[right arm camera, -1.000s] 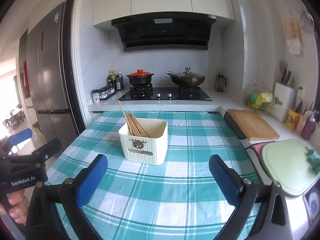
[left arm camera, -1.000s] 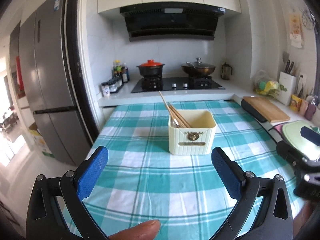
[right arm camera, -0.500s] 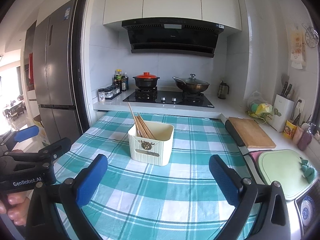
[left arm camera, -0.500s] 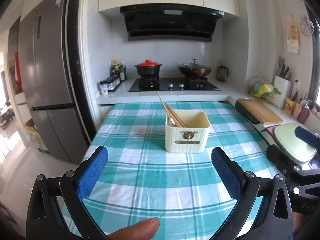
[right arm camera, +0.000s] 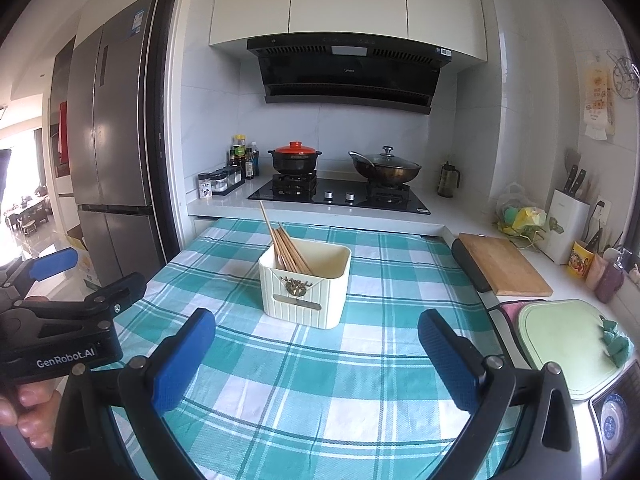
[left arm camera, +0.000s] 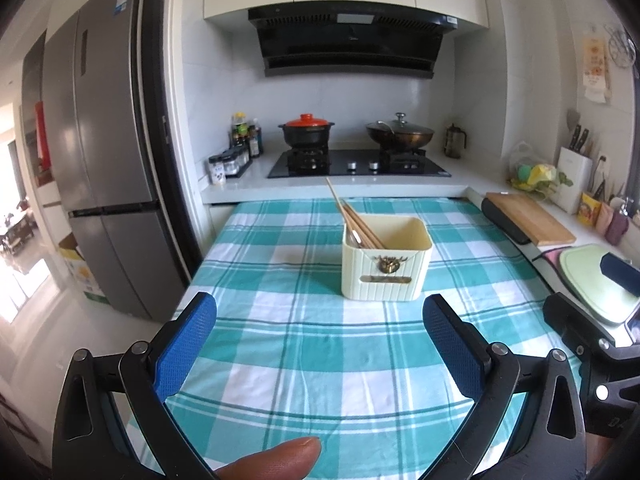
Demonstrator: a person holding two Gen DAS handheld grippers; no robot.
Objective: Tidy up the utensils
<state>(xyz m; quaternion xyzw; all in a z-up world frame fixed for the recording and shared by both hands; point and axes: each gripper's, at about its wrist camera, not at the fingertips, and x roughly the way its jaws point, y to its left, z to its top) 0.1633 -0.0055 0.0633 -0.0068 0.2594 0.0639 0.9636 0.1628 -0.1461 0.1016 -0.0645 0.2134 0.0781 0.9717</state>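
Left wrist view: the left gripper [left arm camera: 320,344] hovers level, jaws wide, empty; the cream holder [left arm camera: 386,258] with chopsticks [left arm camera: 354,220] stands beyond on the checked cloth [left arm camera: 304,360]

Right wrist view: the right gripper [right arm camera: 316,354] likewise wide, empty, holder [right arm camera: 305,284] far-centre

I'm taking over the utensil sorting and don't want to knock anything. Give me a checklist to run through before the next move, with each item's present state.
1. Left tongs open and empty: ok.
2. Right tongs open and empty: ok.
3. Cream utensil box upright on the checked tablecloth: ok.
4. Chopsticks inside the box, leaning against its left side: ok.
5. Loose utensils left on the cloth: none visible, ok.
6. What else lies in the box bottom: cannot tell.
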